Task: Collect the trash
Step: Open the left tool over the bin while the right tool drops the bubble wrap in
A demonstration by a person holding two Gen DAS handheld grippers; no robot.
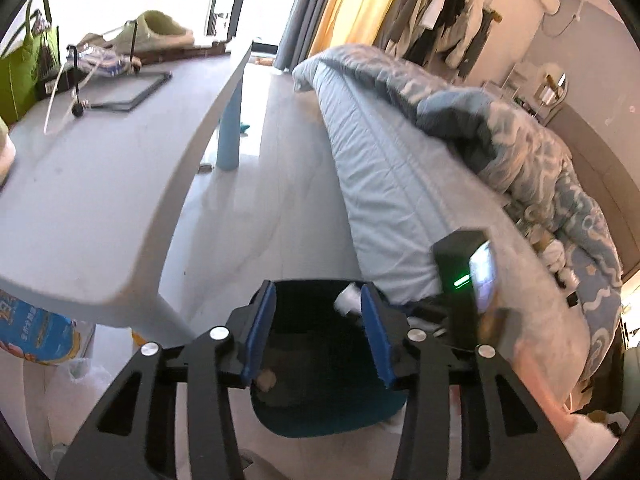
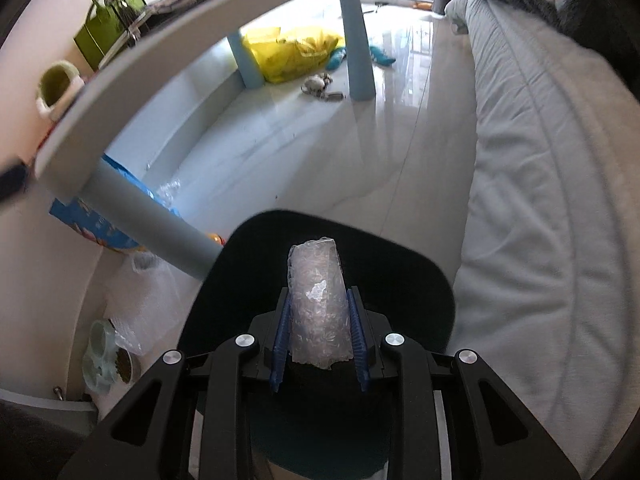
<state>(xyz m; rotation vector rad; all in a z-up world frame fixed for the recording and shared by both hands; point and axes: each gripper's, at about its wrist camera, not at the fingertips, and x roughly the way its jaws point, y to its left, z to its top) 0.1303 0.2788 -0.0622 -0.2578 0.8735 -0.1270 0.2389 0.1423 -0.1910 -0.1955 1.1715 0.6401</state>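
A dark bin (image 1: 320, 420) with a teal wall stands on the floor between the table and the bed. My left gripper (image 1: 318, 320) hangs over its mouth, open, with nothing between the blue pads (image 1: 260, 332). In the right wrist view my right gripper (image 2: 319, 304) is shut on a crumpled wad of clear plastic (image 2: 318, 300), held above the same bin (image 2: 400, 264). The wad's white end (image 1: 346, 300) peeks in past my left gripper's right finger. The black housing of the right-hand unit (image 1: 460, 280) and a blurred hand (image 1: 540, 360) are beside it.
A white table (image 1: 100, 200) with blue legs (image 2: 360, 40) stands left of the bin, and a bed with a blue quilt (image 1: 400, 168) to the right. A yellow bag (image 2: 292, 52), a blue packet (image 2: 100, 224), clear wrap (image 2: 152, 300) and a bowl (image 2: 104, 352) lie on the floor.
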